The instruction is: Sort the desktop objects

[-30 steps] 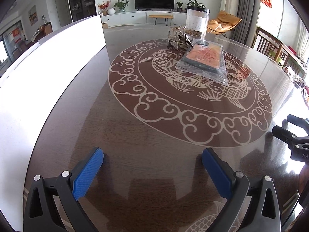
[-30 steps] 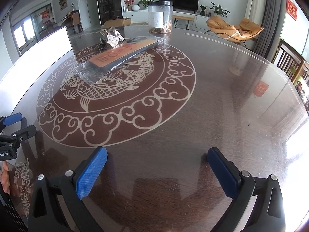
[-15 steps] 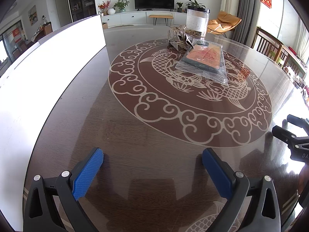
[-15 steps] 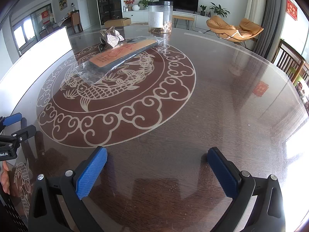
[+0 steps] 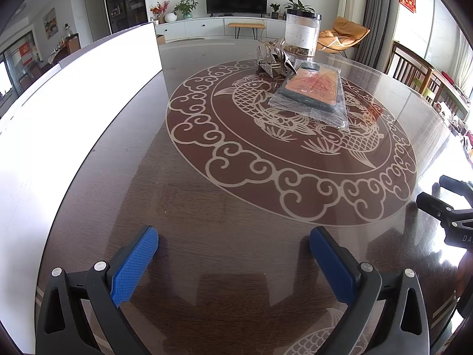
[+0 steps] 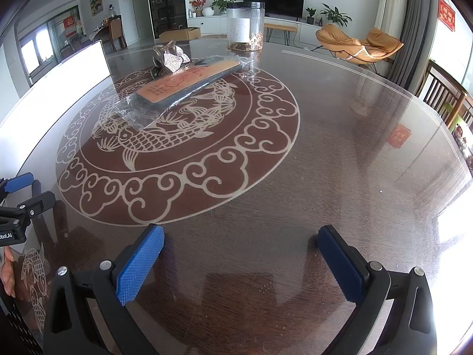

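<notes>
Both grippers hover low over the near edge of the table, nothing grasped: the left gripper has its jaws spread wide and empty, and the right gripper is just the same, blue ribbed pads parted over bare glass. All the things to sort sit well apart from them, clustered at the far side of the fish medallion: a flat packet in a clear, crinkly sleeve, orange face over a dark slab; touching its far corner, a folded paper ornament, all sharp pleats and glints; and just behind, a tall clear jar with a dark lid, a white label and a layer of brownish bits at the bottom. A white panel runs along the left edge. Looks like the reach is the step in hand, nothing yet picked. The packet seems the easiest first take: come in low along the table and pinch a long edge, slab and film together, because the sleeve alone would likely slip or stretch. The tabletop is glossy and mirror-slick, so a nudge could send the packet skating. The ornament should crush easily, so a light pinch there; the round jar needs the jaws fully spread and squared across its middle.
</notes>
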### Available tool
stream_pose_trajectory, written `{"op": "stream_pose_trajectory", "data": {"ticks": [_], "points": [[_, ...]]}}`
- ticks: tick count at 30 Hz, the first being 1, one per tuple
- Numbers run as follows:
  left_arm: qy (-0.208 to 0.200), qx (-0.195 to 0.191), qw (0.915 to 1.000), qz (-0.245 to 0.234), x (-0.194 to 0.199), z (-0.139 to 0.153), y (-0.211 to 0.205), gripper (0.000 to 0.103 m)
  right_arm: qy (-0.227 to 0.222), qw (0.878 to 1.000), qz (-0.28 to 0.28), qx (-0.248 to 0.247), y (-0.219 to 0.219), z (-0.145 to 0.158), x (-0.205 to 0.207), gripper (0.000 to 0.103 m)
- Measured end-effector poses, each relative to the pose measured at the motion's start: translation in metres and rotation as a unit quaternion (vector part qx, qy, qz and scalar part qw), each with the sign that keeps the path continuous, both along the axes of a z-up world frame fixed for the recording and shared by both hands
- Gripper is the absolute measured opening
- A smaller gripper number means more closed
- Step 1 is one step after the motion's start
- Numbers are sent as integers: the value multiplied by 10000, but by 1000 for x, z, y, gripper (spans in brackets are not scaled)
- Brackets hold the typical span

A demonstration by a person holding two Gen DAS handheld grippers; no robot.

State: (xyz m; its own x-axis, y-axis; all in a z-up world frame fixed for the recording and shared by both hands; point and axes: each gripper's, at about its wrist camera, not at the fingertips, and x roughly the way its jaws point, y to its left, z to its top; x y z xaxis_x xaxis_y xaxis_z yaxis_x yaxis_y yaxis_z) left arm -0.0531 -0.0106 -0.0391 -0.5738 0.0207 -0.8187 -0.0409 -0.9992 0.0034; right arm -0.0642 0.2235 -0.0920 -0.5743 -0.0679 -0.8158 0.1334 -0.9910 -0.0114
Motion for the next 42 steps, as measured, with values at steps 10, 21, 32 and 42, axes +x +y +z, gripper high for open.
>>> {"op": "stream_pose_trajectory", "data": {"ticks": [10, 21, 32, 42], "points": [[1, 2, 10000, -1, 0, 0, 0, 103, 0, 10000, 0, 1, 0, 0, 0, 103], [2, -3, 10000, 1, -1, 0, 0, 103, -1, 10000, 0, 2, 0, 0, 0, 103], [2, -2, 10000, 1, 0, 0, 0, 103, -219, 9979, 476, -386, -15, 7, -83, 103], [1, -4, 10000, 3, 0, 0, 0, 103, -310, 9974, -422, -497, -97, 10, -229, 103]]}}
